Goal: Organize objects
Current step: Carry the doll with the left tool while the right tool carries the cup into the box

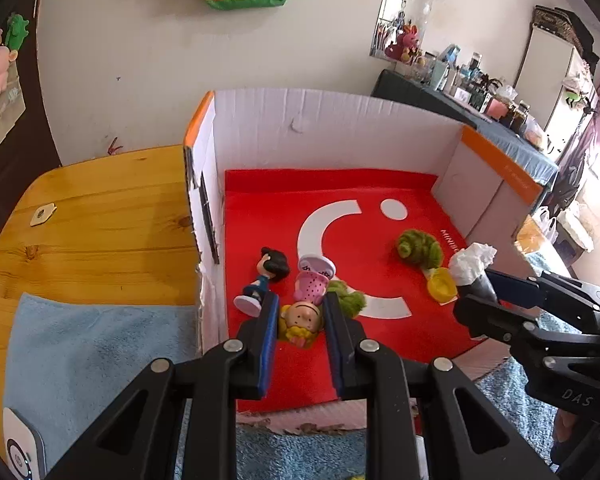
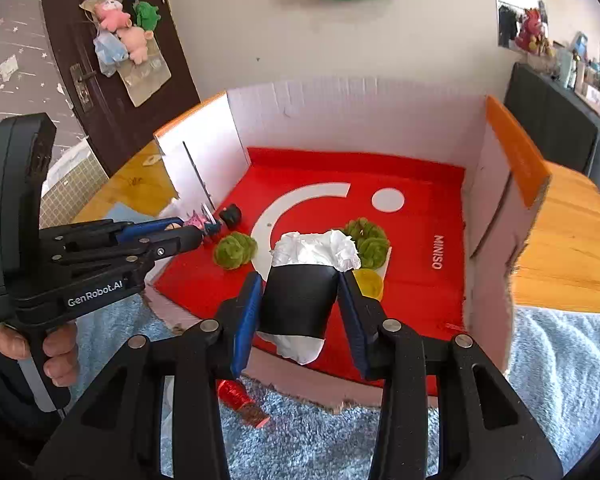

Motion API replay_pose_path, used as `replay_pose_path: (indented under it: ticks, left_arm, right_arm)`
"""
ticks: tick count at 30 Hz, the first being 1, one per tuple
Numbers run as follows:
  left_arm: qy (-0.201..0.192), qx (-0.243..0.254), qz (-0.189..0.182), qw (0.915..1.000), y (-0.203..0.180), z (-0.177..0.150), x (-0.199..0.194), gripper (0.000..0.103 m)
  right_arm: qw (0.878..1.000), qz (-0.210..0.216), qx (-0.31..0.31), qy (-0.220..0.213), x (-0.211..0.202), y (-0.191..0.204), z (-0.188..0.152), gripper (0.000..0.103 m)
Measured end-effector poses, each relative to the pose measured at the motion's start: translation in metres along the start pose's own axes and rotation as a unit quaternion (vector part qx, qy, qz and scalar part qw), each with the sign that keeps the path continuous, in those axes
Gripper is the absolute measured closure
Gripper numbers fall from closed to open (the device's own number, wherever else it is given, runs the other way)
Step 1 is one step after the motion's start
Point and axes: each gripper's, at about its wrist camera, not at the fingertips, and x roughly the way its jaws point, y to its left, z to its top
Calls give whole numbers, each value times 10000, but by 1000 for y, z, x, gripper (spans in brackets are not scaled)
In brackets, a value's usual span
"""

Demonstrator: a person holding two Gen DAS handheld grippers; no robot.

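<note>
Left gripper (image 1: 300, 320) clamped on doll (image 1: 302, 322): round pale head with yellow hair between the blue pads, pink dotted dress and white base pointing to 12 o'clock. Glossy moulded plastic. Doll low over the front of the red liner (image 1: 380, 184), just inside the box (image 1: 340, 120).

Right gripper (image 2: 300, 304) clamped on roll (image 2: 300, 300): black, smooth, slightly shiny sleeve, cylinder shape, crumpled white tissue bulging from both ends. Pads pressed on the sleeve's sides. Roll above the liner's front half, over the white arc print.

Box: white corrugated card, orange-edged flaps at 9 and 3 o'clock, front wall torn and ragged. Liner flat, matte red, white arc and dot printed.

Lying on liner, left wrist view: dark-haired figure (image 1: 262, 280) in blue, on its side at 10 o'clock of the doll; fuzzy green ball (image 1: 350, 300) just beside the doll at 2 o'clock; second fuzzy green ball (image 1: 418, 246) further to 2 o'clock; yellow cup (image 1: 442, 284) just below it.

Table (image 1: 100, 216): varnished knotty wood. Towel (image 1: 100, 352): pale blue, looped pile, under the box front. Hand (image 2: 58, 350) wrapped on the left gripper's grip, right wrist view.
</note>
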Motion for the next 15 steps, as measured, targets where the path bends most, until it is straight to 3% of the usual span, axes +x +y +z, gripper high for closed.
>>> replay_pose_path:
  ticks: [15]
  left_arm:
    - [258, 118, 79, 9996, -3, 0, 25, 80]
  right_arm:
    - [9982, 256, 54, 535, 35, 1, 1, 66]
